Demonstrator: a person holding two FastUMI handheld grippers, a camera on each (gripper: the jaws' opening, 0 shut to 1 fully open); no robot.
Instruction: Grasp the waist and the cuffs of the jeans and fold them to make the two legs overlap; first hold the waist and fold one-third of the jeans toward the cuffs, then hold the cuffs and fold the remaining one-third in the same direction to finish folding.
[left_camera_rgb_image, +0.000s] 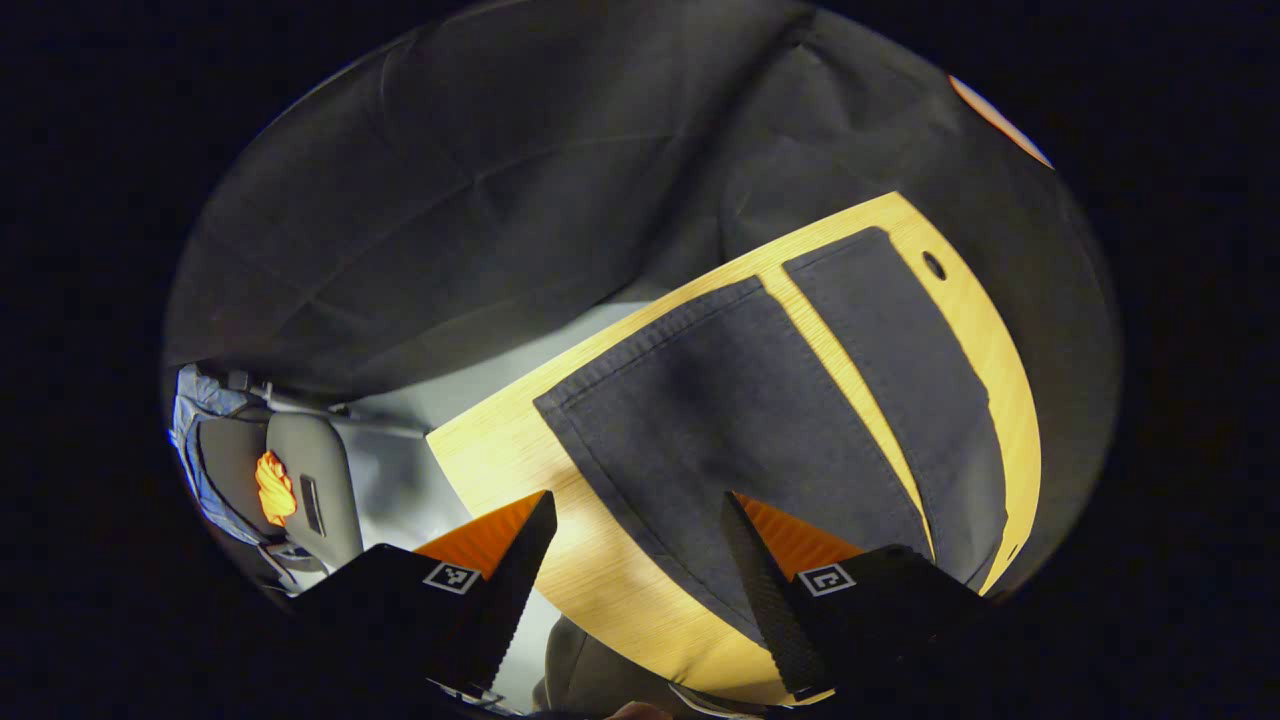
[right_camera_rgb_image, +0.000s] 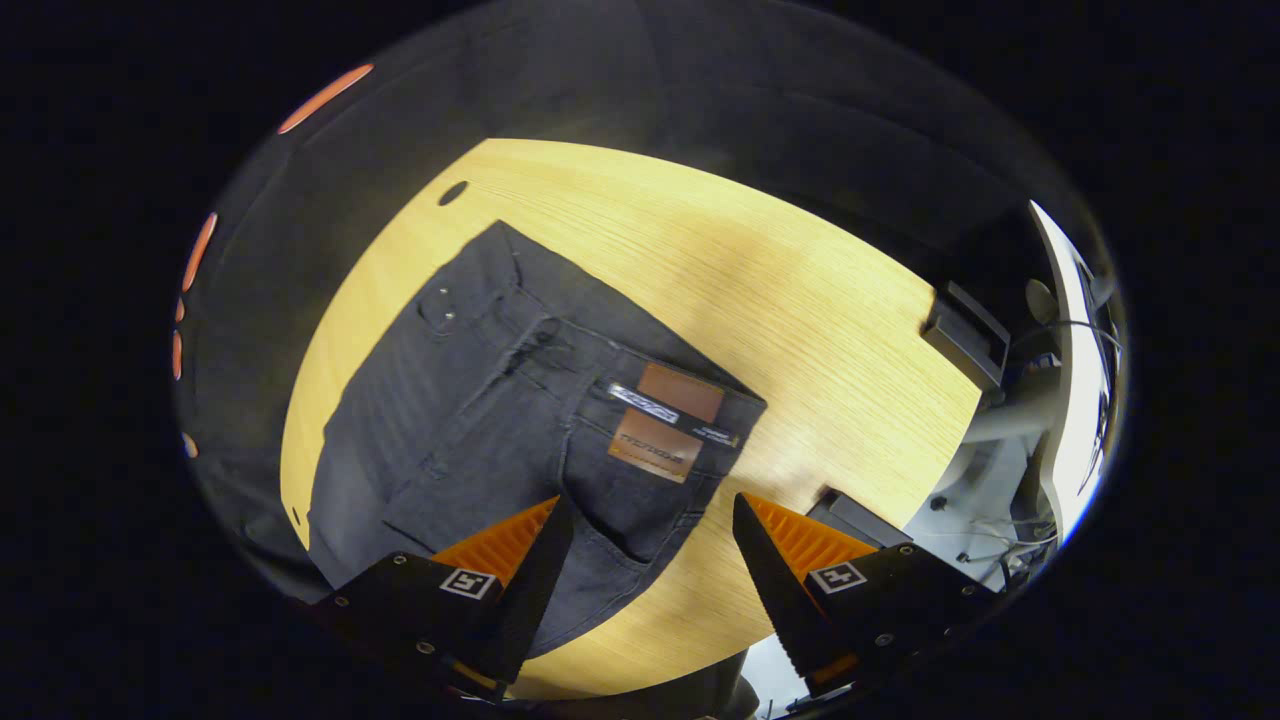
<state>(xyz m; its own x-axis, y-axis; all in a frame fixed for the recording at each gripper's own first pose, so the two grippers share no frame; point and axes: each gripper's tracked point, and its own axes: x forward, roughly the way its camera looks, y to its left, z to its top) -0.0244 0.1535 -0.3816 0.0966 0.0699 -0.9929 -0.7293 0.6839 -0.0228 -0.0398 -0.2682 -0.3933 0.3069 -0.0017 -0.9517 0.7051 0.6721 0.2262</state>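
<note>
Jeans (right_camera_rgb_image: 500, 420) flat on table (right_camera_rgb_image: 780, 300), legs apart, unfolded.

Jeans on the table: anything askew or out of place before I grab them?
Nothing stands out. The jeans lie flat on the wooden table, legs apart and not yet overlapped. Both the left gripper and right gripper hover with jaws open.

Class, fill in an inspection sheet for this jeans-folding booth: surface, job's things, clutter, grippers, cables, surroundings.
Surface: wooden table, with a small hole near its far edge.
Job's things: dark jeans spread flat, legs apart, not yet folded.
Clutter: two dark boxes at the table's edge.
Grippers: left gripper and right gripper both open, holding nothing.
Cables: wires beyond the table.
Surroundings: black cloth wall; grey chair.
</note>
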